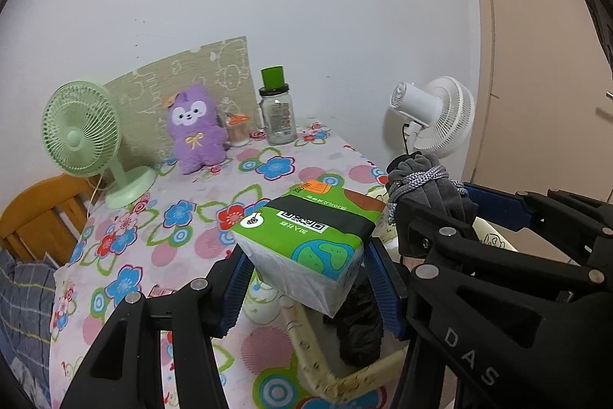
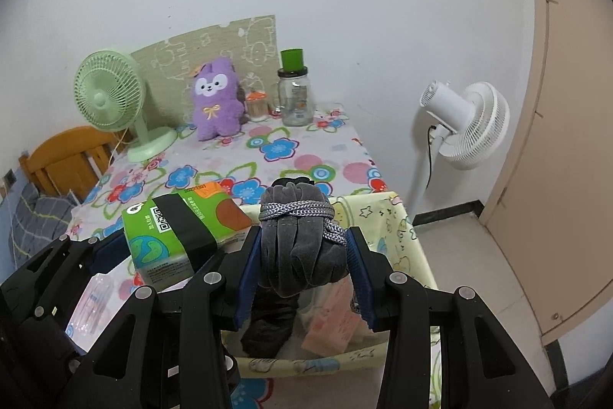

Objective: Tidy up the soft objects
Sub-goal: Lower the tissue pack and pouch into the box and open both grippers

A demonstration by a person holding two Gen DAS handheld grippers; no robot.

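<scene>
My left gripper [image 1: 306, 278] is shut on a green and white tissue pack [image 1: 306, 240] and holds it above the near corner of a pale yellow fabric basket [image 1: 345, 380]. My right gripper [image 2: 302, 267] is shut on a grey velvet pouch [image 2: 299, 240] tied with a silver cord, held above the same basket [image 2: 387, 213]. The pouch also shows in the left wrist view [image 1: 429, 179], and the tissue pack in the right wrist view [image 2: 172, 236]. A dark cloth item [image 2: 268, 324] and a pink packet [image 2: 333, 321] lie inside the basket. A purple plush toy [image 1: 195, 133] sits at the back of the table.
The table has a flowered cloth [image 1: 153, 248]. A green desk fan [image 1: 82, 137] stands at back left, a glass jar with a green lid [image 1: 276, 110] at back centre. A white floor fan [image 2: 467, 125] stands to the right. A wooden chair [image 1: 34, 217] is on the left.
</scene>
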